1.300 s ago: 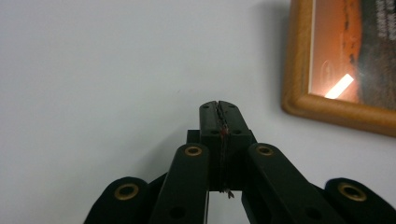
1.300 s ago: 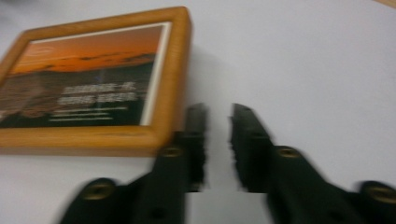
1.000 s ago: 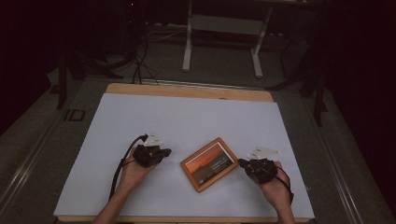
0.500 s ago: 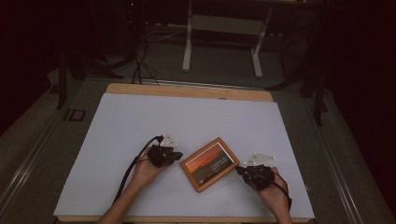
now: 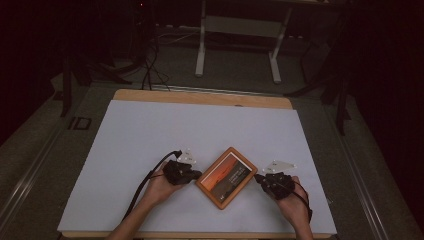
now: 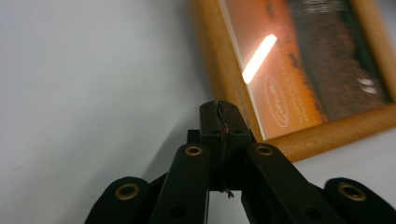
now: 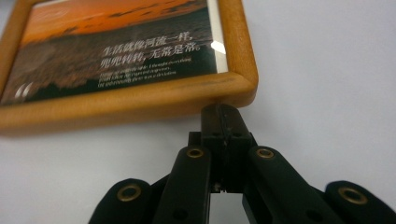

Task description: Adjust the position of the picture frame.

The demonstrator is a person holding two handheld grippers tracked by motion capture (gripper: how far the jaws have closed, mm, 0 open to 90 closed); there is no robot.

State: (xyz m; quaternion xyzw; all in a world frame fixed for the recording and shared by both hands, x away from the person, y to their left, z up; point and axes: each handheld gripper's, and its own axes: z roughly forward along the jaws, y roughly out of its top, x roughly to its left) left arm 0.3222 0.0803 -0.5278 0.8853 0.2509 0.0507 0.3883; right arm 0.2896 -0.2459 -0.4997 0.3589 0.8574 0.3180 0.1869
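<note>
Picture frame, wooden, flat on white table; two hand-held grippers, one at each side.

Frame: lies askew near table's front edge, about mid-width; orange sunset print w/ white text, glass catching glare. Left gripper: jaws pressed together, nothing between; tip at frame's wooden rail near a corner, contact not certain. Right gripper: jaws likewise closed tight, empty; tip right against frame's rounded corner. Hands: left hand and right hand come in over front edge; cables trail back toward person.
</note>
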